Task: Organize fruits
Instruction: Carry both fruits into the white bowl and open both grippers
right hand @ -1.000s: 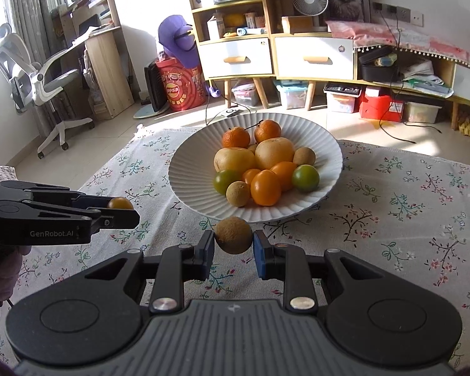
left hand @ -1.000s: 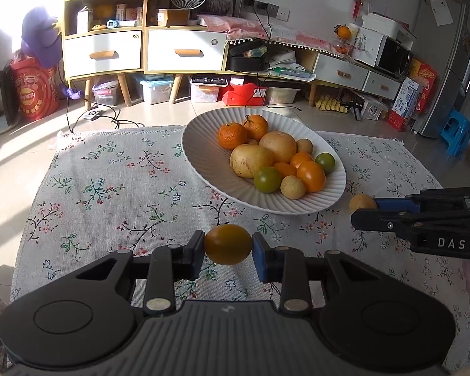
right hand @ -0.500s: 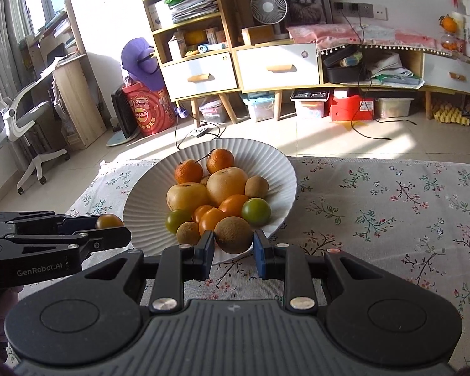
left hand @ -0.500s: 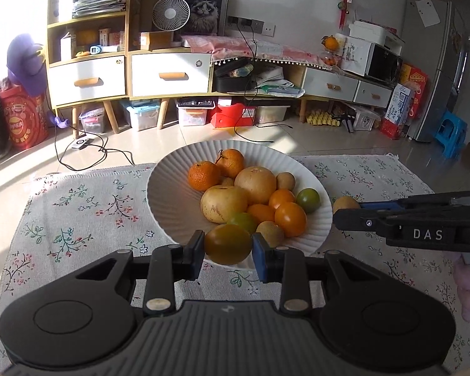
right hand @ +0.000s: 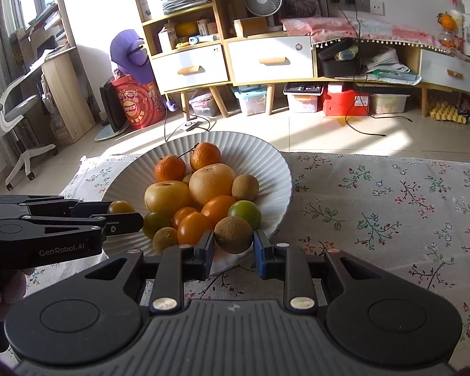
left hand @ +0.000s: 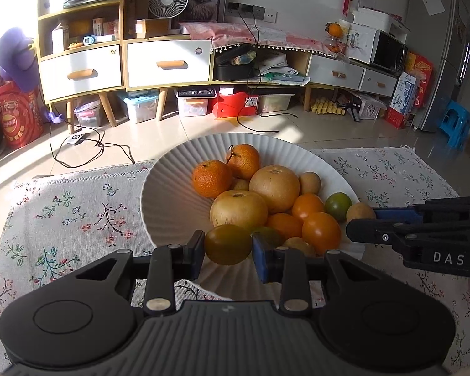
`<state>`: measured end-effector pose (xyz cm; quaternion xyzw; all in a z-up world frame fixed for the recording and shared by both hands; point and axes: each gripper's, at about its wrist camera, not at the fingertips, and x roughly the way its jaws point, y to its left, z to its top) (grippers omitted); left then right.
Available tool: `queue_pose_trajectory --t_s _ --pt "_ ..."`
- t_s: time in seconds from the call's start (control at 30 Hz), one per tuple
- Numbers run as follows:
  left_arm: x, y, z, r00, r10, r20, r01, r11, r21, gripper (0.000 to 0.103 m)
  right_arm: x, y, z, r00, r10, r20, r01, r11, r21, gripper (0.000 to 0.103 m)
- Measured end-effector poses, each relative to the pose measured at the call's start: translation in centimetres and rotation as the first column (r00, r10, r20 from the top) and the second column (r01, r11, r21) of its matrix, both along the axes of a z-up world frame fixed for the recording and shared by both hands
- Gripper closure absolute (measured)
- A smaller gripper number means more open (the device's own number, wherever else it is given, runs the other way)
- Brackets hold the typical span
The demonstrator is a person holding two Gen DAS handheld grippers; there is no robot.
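Note:
A white ribbed plate (left hand: pixel 169 194) (right hand: pixel 275 169) on the flowered cloth holds several fruits: tangerines, two pale pears, orange and green tomatoes, small brown fruits. My left gripper (left hand: pixel 228 245) is shut on a yellow-green tomato (left hand: pixel 228 244), held over the plate's near rim. My right gripper (right hand: pixel 233 235) is shut on a small brown round fruit (right hand: pixel 233 235) above the plate's near right edge. In the left wrist view the right gripper (left hand: pixel 365 216) comes in from the right with its brown fruit (left hand: pixel 360 212). The right wrist view shows the left gripper (right hand: pixel 122 211) at the left with its tomato (right hand: pixel 119 207).
The flowered tablecloth (right hand: pixel 391 206) stretches to the right of the plate and, in the left wrist view, to its left (left hand: pixel 72 206). Beyond the table lie a tiled floor with cables (left hand: pixel 87 150), drawers (left hand: pixel 169 62), storage boxes and a white chair (right hand: pixel 12 116).
Both grippers have moved forward toward the plate, each still holding its fruit. The fruits now hang over the plate's near rim instead of over the cloth.

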<state>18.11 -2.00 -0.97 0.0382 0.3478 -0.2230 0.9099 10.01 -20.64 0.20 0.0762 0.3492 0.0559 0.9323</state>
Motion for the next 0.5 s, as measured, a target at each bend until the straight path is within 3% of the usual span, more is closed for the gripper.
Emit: queue_pose_trajectory --t_s 0.37,0.5 --pt "-0.21 0.63 -0.08 1.0 -0.007 -0.026 0.005 0.998 -0.061 0.081 0.23 0.7 0.11 1.0 0.013 0.013 -0.012 0.999 -0.035 0.078" --pt "-0.28 0.58 -0.01 1.0 0.0 -0.022 -0.002 0.998 -0.062 0.072 0.28 0.62 0.25 1.0 0.009 0.014 -0.008 0.999 -0.032 0.071"
